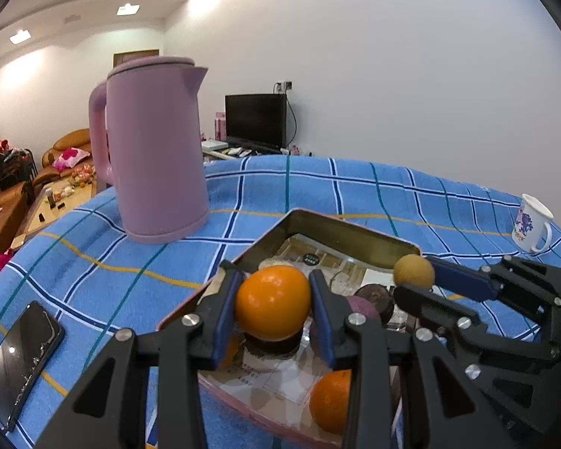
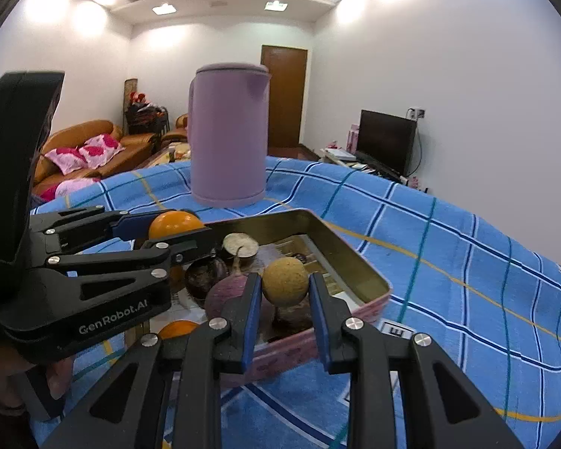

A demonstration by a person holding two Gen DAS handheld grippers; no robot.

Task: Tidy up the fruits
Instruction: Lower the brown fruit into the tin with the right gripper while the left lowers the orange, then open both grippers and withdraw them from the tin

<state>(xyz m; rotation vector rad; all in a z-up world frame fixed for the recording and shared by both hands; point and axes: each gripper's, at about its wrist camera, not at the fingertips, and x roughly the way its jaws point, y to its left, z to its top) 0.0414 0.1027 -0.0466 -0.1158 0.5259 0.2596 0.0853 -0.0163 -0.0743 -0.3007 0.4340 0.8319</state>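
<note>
**Operator:** Report the state of the left gripper (image 1: 273,301).

**Inspector:** Its blue pads pinch an orange (image 1: 273,302) on both sides. The fruit is held above the near end of the tin tray (image 1: 340,230), clear of the tray floor.

**Operator:** And the right gripper (image 2: 285,287)?

**Inspector:** It clamps a small tan round fruit (image 2: 285,281), also held over the tray.

**Operator:** Tray contents?

**Inspector:** A second orange (image 1: 331,400) lies at the near edge. Dark purple fruits (image 2: 205,276) and one cut half (image 2: 240,246) lie inside.

**Operator:** Surroundings?

**Inspector:** The tray rests on a blue checked cloth (image 1: 355,191). A pink kettle (image 1: 155,149) stands behind the tray; a phone (image 1: 18,363) lies to the left; a mug (image 1: 533,224) stands at the right edge.
</note>
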